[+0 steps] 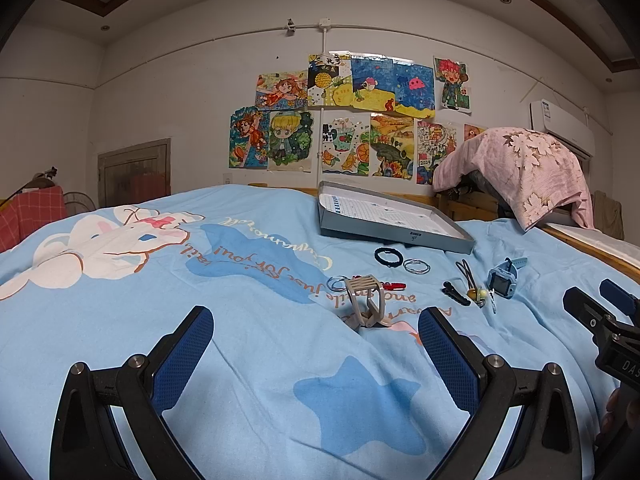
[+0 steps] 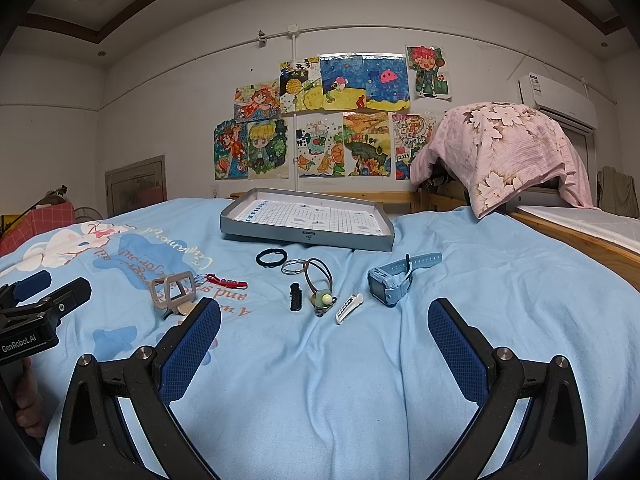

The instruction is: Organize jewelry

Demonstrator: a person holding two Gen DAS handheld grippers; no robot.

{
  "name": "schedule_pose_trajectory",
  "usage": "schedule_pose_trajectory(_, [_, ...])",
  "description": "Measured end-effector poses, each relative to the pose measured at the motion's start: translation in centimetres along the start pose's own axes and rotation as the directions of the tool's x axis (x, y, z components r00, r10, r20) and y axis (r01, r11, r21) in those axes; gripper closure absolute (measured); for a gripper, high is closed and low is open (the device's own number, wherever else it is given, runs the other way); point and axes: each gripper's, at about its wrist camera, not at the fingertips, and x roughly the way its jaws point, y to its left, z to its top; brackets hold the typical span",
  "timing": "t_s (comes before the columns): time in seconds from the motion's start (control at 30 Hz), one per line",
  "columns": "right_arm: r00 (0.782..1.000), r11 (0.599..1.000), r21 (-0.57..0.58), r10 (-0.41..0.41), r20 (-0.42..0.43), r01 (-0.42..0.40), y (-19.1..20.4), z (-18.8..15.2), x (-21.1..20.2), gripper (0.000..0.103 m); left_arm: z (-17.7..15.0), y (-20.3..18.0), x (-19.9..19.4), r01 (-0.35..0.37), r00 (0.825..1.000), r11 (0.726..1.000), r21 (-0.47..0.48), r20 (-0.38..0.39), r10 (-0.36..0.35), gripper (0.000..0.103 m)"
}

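A shallow grey box lid [image 2: 306, 237] [image 1: 384, 234] lies on the blue bedspread beyond the jewelry. In front of it lie a black hair tie [image 2: 271, 257], silver rings [image 2: 294, 267], a brown cord with beads [image 2: 322, 299], a black clip [image 2: 295, 297], a white clip [image 2: 349, 308], a blue watch [image 2: 394, 278] [image 1: 503, 277], a red cord [image 2: 224, 280] and a beige claw clip [image 2: 173, 292] [image 1: 366, 300]. My right gripper [image 2: 325, 334] is open, short of the clips. My left gripper [image 1: 316, 340] is open just short of the claw clip.
A pink floral cloth [image 2: 508, 148] drapes over something at the bed's right rear by a wooden rail [image 2: 580, 236]. Drawings cover the far wall. The left gripper's body [image 2: 36, 312] shows at the right wrist view's left edge, with a hand below it.
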Motion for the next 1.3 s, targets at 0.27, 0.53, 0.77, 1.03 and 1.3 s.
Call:
schedule_pose_trajectory(0.27, [1.0,1.0,0.0,0.0,-0.001,0.0,0.0,0.0,0.0,0.001,0.0,0.0,0.0,0.0,1.0,1.0,0.0,-0.001,0.0,0.0])
schedule_pose_trajectory(0.53, [1.0,1.0,0.009,-0.001,-0.005,0.001,-0.2,-0.3,0.3,0.001,0.1,0.5,0.3,-0.003,1.0,1.0,-0.005,-0.004,0.003,0.0])
schedule_pose_trajectory(0.77, [1.0,1.0,0.013,-0.002,-0.006,0.002,-0.2,-0.4,0.3,0.001,0.0,1.1,0.2,-0.003,1.0,1.0,-0.006,-0.007,0.003,0.0])
schedule_pose_trajectory(1.03, [0.998,0.996,0.085,0.011,-0.057,-0.006,-1.5,0.7,0.8,0.001,-0.2,2.6,2.2,0.096,0.991,0.994,-0.048,-0.086,-0.1,0.0])
schedule_pose_trajectory(1.3, [0.984,0.991,0.058,0.127,-0.127,-0.121,-3.2,3.5,4.2,0.002,1.3,1.9,5.4,0.178,0.969,0.981,-0.077,-0.159,-0.188,0.0])
